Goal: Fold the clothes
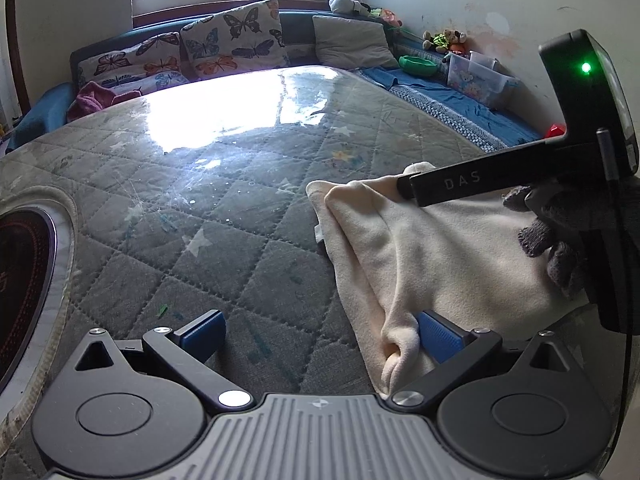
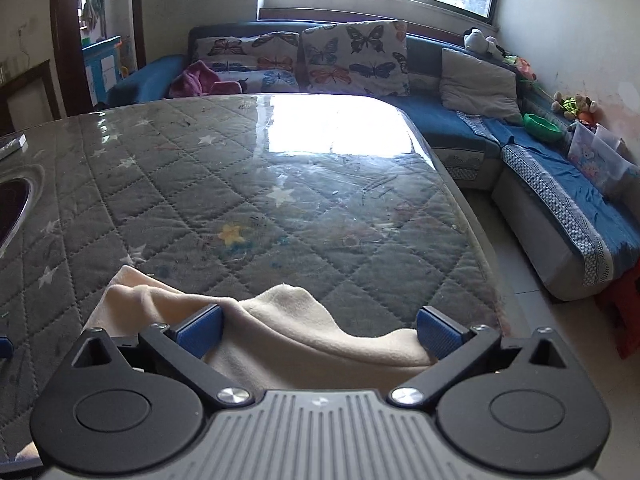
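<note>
- Lying bunched on the counter [image 2: 280,184], the cream cloth [image 1: 432,256] sits at the near edge, on the side closest to the blue sofa [image 2: 560,200].
- Its layers are lumpy and one corner sticks up, so it is not a neat flat fold now.
- I think some folding is left, but one look cannot tell if this is an early fold or a late one being tidied.
- The left hand-held gripper [image 1: 320,338] is spread wide. Its right finger touches the cloth's hanging edge, but nothing is pinched.
- The right hand-held gripper [image 2: 318,330] is spread wide too. The cloth lies between its fingers, and it is not squeezed.
- A gloved hand [image 1: 560,236] holds the right one, just above the cloth.
- On the sofa, far from the cloth, sits a green bowl [image 2: 542,126]. I cannot see inside it.
- Beside the bowl is a clear plastic box [image 2: 596,156]. What is in it is too small to tell.
</note>
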Tool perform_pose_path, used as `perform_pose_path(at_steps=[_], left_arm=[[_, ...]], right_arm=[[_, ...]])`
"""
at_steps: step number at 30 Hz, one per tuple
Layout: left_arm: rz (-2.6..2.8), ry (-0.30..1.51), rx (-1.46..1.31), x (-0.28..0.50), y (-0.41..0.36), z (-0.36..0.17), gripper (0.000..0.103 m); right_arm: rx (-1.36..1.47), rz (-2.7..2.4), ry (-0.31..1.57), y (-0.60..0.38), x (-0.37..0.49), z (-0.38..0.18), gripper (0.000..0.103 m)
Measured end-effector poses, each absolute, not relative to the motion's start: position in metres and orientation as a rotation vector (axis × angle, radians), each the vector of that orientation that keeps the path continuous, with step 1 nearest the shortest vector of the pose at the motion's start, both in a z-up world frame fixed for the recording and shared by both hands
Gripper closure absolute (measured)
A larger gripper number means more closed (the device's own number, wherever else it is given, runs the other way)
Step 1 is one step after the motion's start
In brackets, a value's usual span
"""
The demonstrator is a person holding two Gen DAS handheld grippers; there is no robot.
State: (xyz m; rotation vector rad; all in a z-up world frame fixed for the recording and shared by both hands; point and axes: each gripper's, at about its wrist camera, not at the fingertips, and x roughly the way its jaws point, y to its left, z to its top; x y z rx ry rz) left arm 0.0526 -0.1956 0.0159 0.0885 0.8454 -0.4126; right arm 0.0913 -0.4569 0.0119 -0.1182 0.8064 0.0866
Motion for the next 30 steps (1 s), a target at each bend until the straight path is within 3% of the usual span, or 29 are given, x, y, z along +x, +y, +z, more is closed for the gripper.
perform_pose_path(at_steps=[17,30], left_arm=[[-0.421,0.774,0.156,0.043,-0.206,0.024,0.0],[-0.529,0.695,0.158,0.041,-0.24,0.041,0.003]], right_arm=[[-0.294,-0.026,0.679,-0.481,-0.037,0.016,0.0],[-0.275,-0.015,0.59,-0.474,-0.07,0.016,0.0]])
